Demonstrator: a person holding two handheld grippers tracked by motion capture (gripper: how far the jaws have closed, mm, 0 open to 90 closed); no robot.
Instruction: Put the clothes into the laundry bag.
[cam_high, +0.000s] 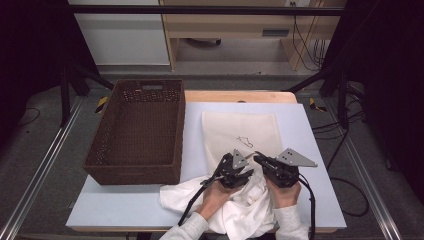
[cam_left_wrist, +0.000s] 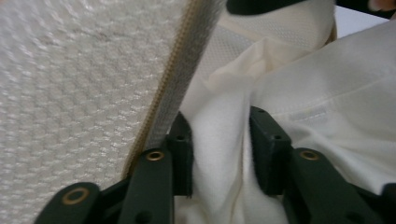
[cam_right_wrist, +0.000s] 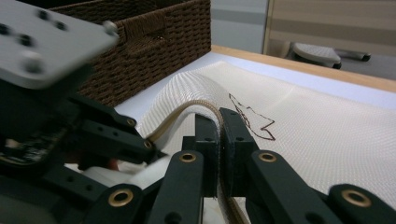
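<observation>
A cream mesh bag (cam_high: 240, 127) with a small dark outline drawing lies flat on the white table (cam_high: 310, 150). In the right gripper view my right gripper (cam_right_wrist: 219, 126) is shut on the bag's tan zipper edge (cam_right_wrist: 187, 109) and holds it lifted in an arch. A crumpled white garment (cam_high: 240, 210) lies at the near table edge. In the left gripper view my left gripper (cam_left_wrist: 222, 149) has a thick fold of that garment (cam_left_wrist: 327, 93) pinched between its pads, right beside the mesh (cam_left_wrist: 70, 93) and the zipper (cam_left_wrist: 173, 93). In the high view both grippers, left (cam_high: 245, 174) and right (cam_high: 257, 160), meet at the bag's near end.
A dark brown wicker basket (cam_high: 100, 145) stands on the left of the table, its near corner close to the left gripper; it also shows at the back of the right gripper view (cam_right_wrist: 154, 46). Black frame posts and cables flank the table.
</observation>
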